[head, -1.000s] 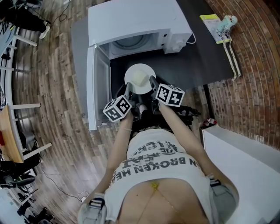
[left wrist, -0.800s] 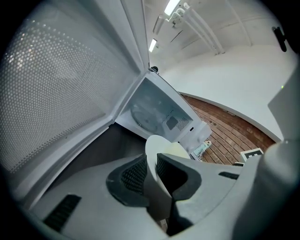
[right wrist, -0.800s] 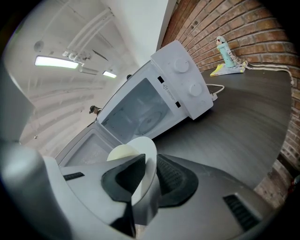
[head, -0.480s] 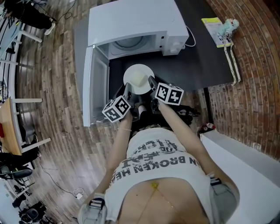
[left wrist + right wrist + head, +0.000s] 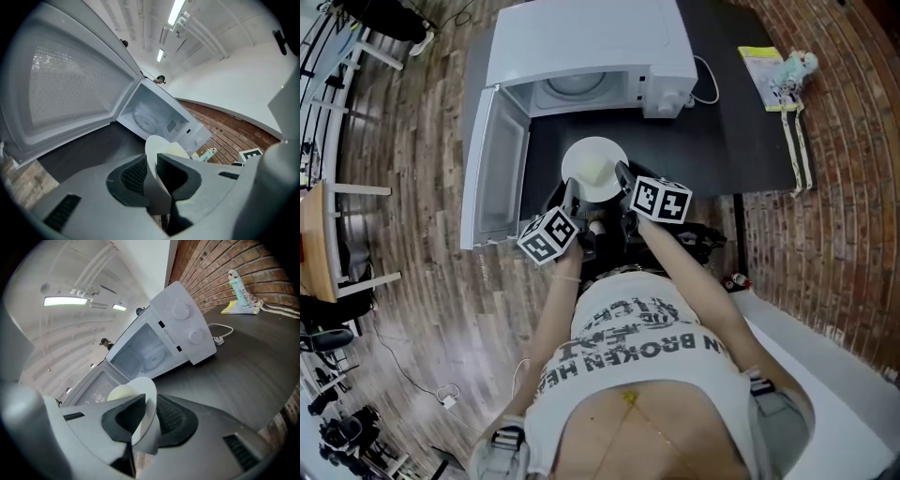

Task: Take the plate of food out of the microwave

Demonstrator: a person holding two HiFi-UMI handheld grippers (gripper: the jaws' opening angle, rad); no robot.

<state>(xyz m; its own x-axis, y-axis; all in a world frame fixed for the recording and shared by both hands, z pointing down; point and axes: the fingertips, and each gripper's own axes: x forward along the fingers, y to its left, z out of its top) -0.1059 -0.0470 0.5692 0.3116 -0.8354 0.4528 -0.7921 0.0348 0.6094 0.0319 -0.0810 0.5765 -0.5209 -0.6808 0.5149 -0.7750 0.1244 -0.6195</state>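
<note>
Head view: white round plate (image 5: 595, 169) with a pale yellow mound of food (image 5: 596, 174) sits centre frame, above the dark tabletop (image 5: 722, 131) and just below the open mouth of the white microwave (image 5: 591, 42). The microwave door (image 5: 492, 169) hangs open at the left. The left gripper (image 5: 575, 194) pinches the plate's lower-left rim and the right gripper (image 5: 624, 178) its lower-right rim. Against a second ago, the strip of bare tabletop between plate and microwave mouth is wider, so the plate has come back toward the person. Both pinches look the same as before.

Left gripper view: the jaws are clamped on the plate (image 5: 157, 157), its rim edge-on between the ribbed pads, with food (image 5: 177, 150) showing just behind the right jaw. The microwave cavity (image 5: 154, 117) is in the middle distance, upper centre, with only the glass turntable (image 5: 143, 117) inside. The door (image 5: 65, 89) fills the left of the frame.

Right gripper view: same picture mirrored. The jaws are closed on the plate rim (image 5: 143, 404), with food (image 5: 123, 392) to the left of them. The microwave (image 5: 164, 343) is upper centre and well apart from the plate. A small pale bottle (image 5: 238, 287) and a yellow leaflet (image 5: 240, 309) are at the upper right, far down the table.

Read: the plate is clear of the cavity and carried level by two opposed rim grips. Extraction looks essentially done; what remains is probably a set-down on open tabletop. Risk is tilt if the grippers drift apart or one rolls.
</note>
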